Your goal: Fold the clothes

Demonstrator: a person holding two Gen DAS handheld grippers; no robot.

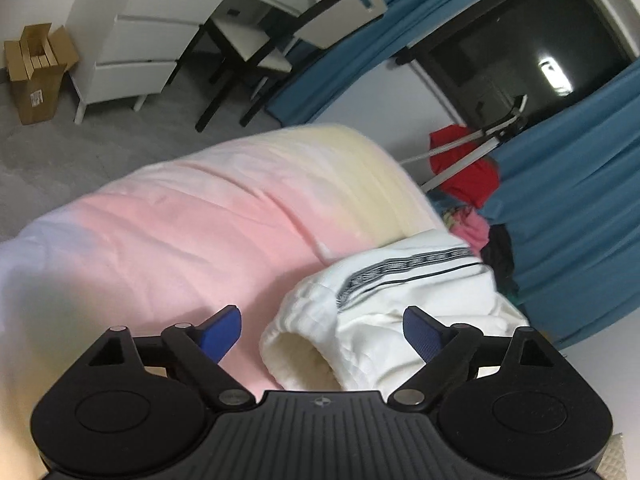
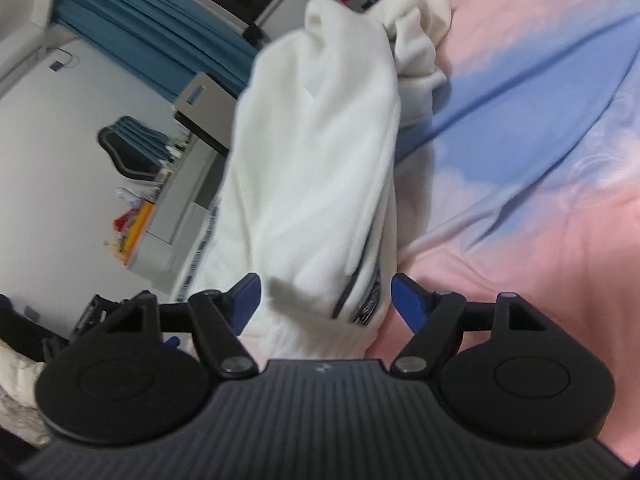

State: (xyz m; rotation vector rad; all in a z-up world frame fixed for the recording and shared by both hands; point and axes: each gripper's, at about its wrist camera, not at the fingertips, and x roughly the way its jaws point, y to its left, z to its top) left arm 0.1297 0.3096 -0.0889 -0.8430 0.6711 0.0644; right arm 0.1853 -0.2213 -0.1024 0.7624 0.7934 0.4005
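Note:
A white garment (image 1: 400, 292) with a black patterned stripe lies bunched on the pink bedspread (image 1: 180, 220). An open cuff faces the left wrist camera. My left gripper (image 1: 322, 332) is open, its blue pads on either side of that cuff, not closed on it. In the right wrist view the same white garment (image 2: 320, 152) stretches away in a long blurred heap over the pink and blue bedspread (image 2: 540, 160). My right gripper (image 2: 325, 300) is open with the garment's near end between its blue pads; contact is unclear.
Beyond the bed stand a white drawer unit (image 1: 132, 40), a dark-framed chair (image 1: 256, 48), a cardboard box (image 1: 36, 68) and blue curtains (image 1: 572, 200). A drying rack with red clothes (image 1: 464, 164) stands by the bed's far corner. A cluttered desk (image 2: 160, 208) shows at left.

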